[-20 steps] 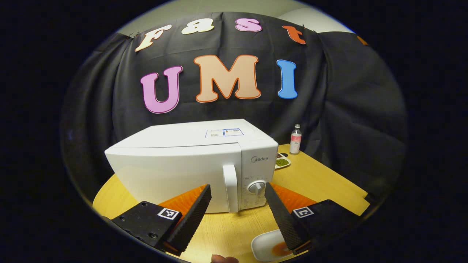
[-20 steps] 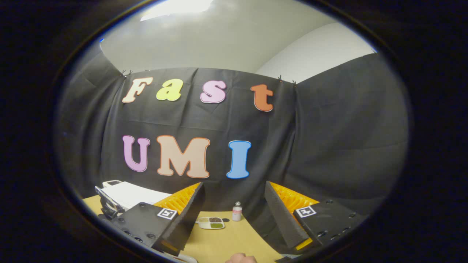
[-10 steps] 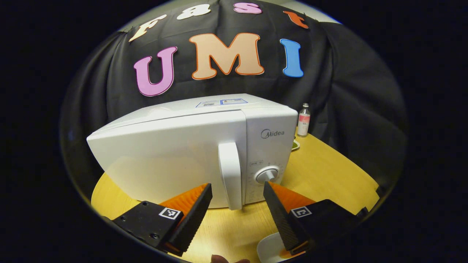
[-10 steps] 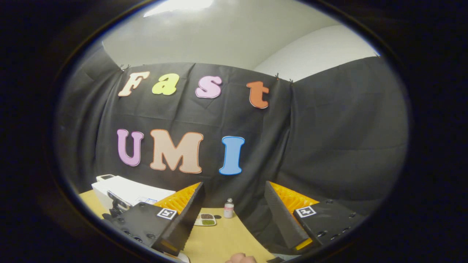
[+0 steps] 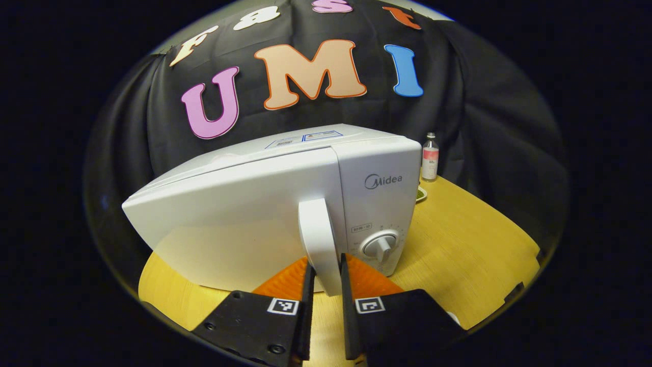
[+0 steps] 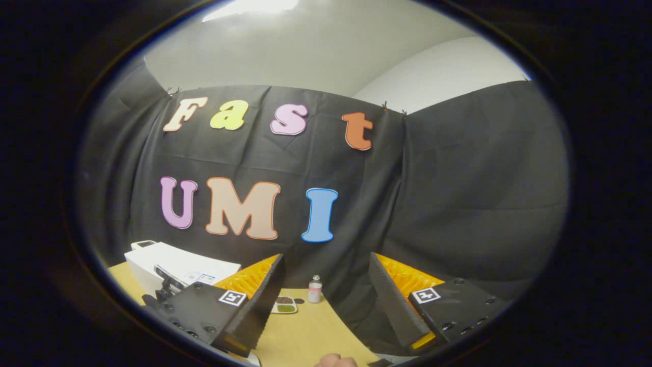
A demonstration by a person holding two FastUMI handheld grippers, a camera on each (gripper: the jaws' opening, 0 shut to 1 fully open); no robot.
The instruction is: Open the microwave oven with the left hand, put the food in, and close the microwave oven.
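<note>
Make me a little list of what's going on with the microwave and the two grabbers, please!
microwave: white, on the yellow table, door closed
door handle: upright bar, pinched between the left gripper's fingers
left gripper: shut on the door handle near its lower end
right gripper: open, holding nothing, raised above the table
dial: right of the handle, untouched
bottle: standing at the table's back, by the black cloth
small dish: near the bottle

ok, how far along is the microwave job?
Early. The left hand-held gripper is shut on the door handle of the microwave, whose door is not yet open. The right hand-held gripper hangs open, holding nothing. Left: open the door, load the food, close it.
</note>
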